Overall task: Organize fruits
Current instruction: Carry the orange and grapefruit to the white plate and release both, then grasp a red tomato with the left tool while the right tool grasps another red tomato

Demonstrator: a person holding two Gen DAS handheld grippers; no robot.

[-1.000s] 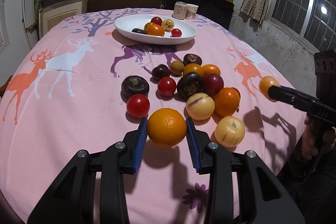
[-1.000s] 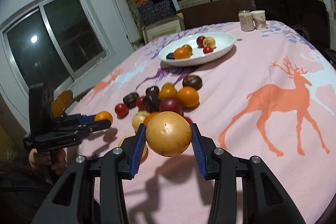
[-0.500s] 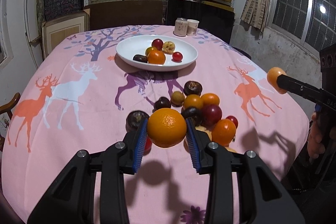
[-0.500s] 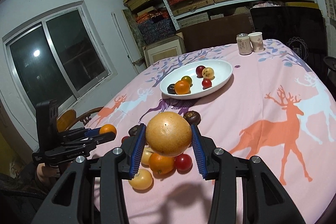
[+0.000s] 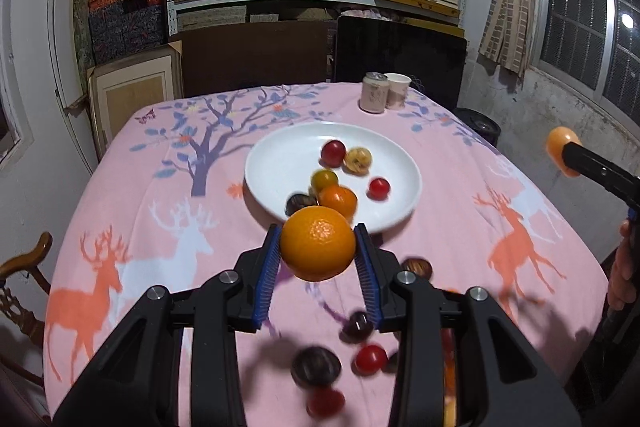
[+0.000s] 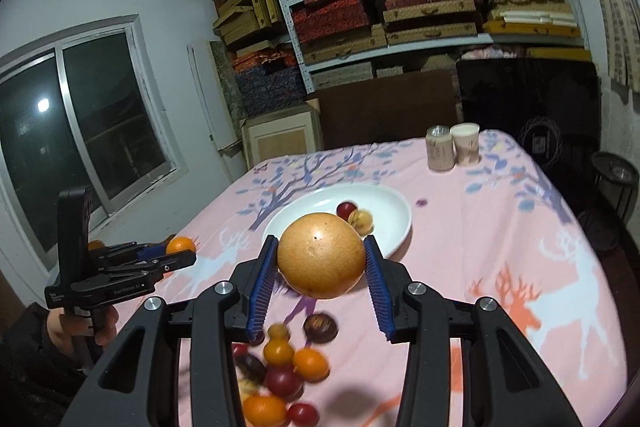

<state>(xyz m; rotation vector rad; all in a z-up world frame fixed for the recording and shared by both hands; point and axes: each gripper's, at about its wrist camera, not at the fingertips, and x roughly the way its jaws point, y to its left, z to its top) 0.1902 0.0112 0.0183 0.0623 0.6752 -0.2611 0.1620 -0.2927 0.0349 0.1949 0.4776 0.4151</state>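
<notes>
The bench (image 5: 120, 211), draped in a pink deer-print cloth, ran out of frame at its near edge in both views, and the loose fruit pile (image 5: 340, 359) by that edge was blurred and partly hidden behind the claw arms, so single fruits there were hard to tell apart. The white plate (image 5: 276, 163) lay toward the far edge; in the left wrist view its near rim was covered by the held fruit, and in the right wrist view most of its contents were blocked by the larger fruit in front. The left claw (image 5: 317, 247) was clamped on an orange (image 5: 318, 245), its blue pads pressed against both sides, the fruit raised above the cloth in front of the plate's near rim. The right claw (image 6: 321, 259) gripped a pale grapefruit (image 6: 320, 255) the same way, lifted clear of the bench before the plate. Only the left wrist view showed the plate's five fruits plainly: a red one, a speckled yellow one, a small tomato (image 5: 379, 188), a greenish-orange one and a tangerine (image 5: 339, 201), with a dark fruit at the rim. Only the right wrist view showed the left claw from the side with the person's hand (image 6: 76, 327) on its handle. A can (image 5: 373, 93) and a paper cup (image 5: 397, 91) stood side by side at the far edge.
</notes>
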